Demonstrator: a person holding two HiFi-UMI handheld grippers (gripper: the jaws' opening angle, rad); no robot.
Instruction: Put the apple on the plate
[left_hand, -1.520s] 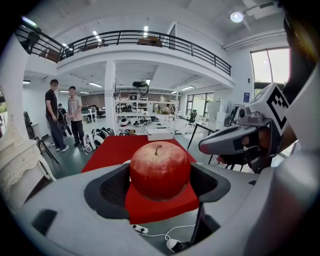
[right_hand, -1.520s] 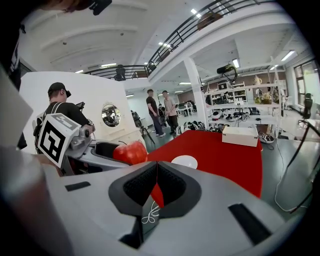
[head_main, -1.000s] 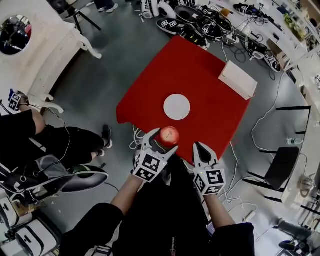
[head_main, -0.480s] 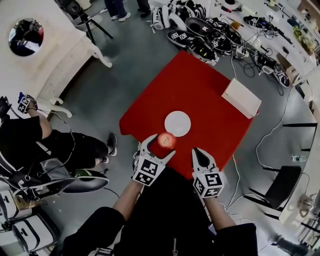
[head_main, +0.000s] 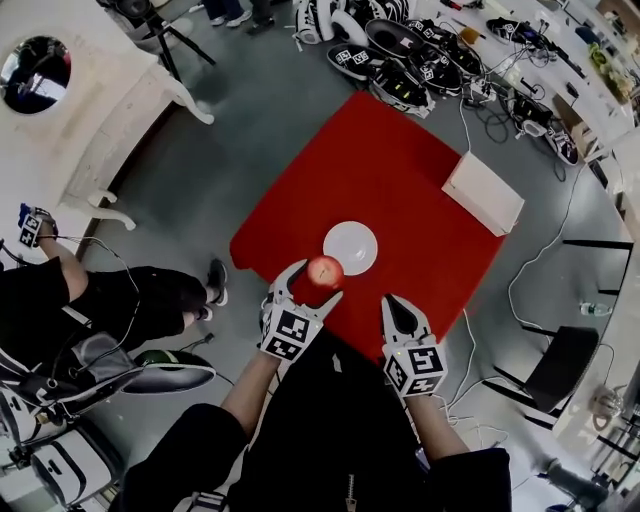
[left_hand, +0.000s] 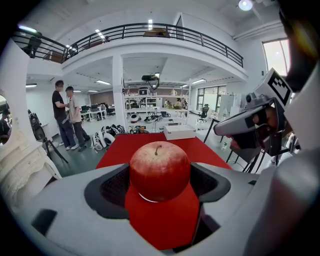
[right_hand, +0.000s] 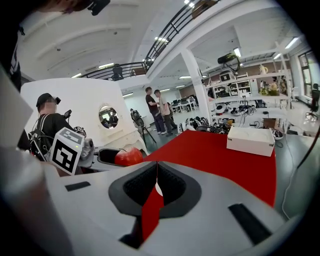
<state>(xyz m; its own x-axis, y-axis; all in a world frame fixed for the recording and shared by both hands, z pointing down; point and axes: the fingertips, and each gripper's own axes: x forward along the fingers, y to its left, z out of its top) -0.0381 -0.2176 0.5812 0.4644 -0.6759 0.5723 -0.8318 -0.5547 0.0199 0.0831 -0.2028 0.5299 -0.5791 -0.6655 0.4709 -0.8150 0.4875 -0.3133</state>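
One apple (head_main: 325, 270) clamped in the left gripper (head_main: 318, 281) right next to the one plate (head_main: 358, 243) on the red surface (head_main: 400, 170), right gripper (head_main: 400, 304) closed up empty.

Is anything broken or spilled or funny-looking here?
No, nothing stands out. The apple looks whole, stem up, held in the left gripper, and the white plate lies flat and empty on the red table.
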